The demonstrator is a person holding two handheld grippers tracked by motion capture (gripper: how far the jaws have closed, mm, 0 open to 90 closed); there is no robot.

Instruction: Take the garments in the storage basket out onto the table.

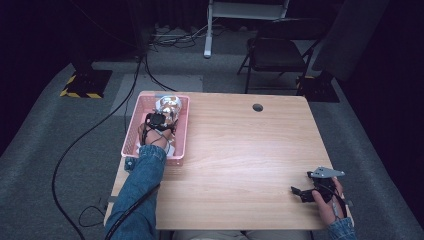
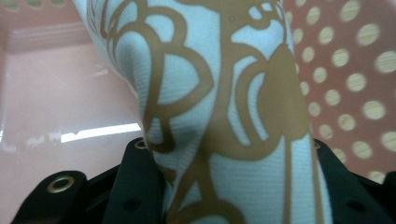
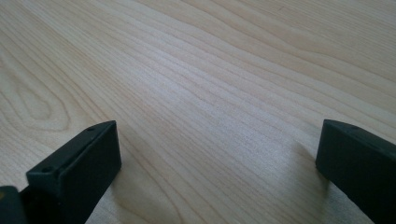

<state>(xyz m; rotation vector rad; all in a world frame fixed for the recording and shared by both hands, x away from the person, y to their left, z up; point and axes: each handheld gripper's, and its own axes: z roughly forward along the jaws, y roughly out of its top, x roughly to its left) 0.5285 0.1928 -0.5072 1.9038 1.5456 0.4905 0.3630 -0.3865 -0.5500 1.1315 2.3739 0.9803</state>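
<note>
While the left tool [image 2: 233, 186] clamps patterned cloth [image 2: 224, 93] against the pink basket [image 1: 131, 131] wall, the right tool [image 3: 219, 158] gapes over bare table [image 1: 240, 150].

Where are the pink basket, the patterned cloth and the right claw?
pink basket [image 1: 131, 134], high view, left rim.
patterned cloth [image 2: 224, 116], left gripper view, middle fold.
right claw [image 1: 296, 192], high view, between its tips.

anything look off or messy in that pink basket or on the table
Nothing stands out. The left gripper is shut on a bunched white-and-tan patterned cloth inside the pink basket; the right gripper rests open over the table.
</note>
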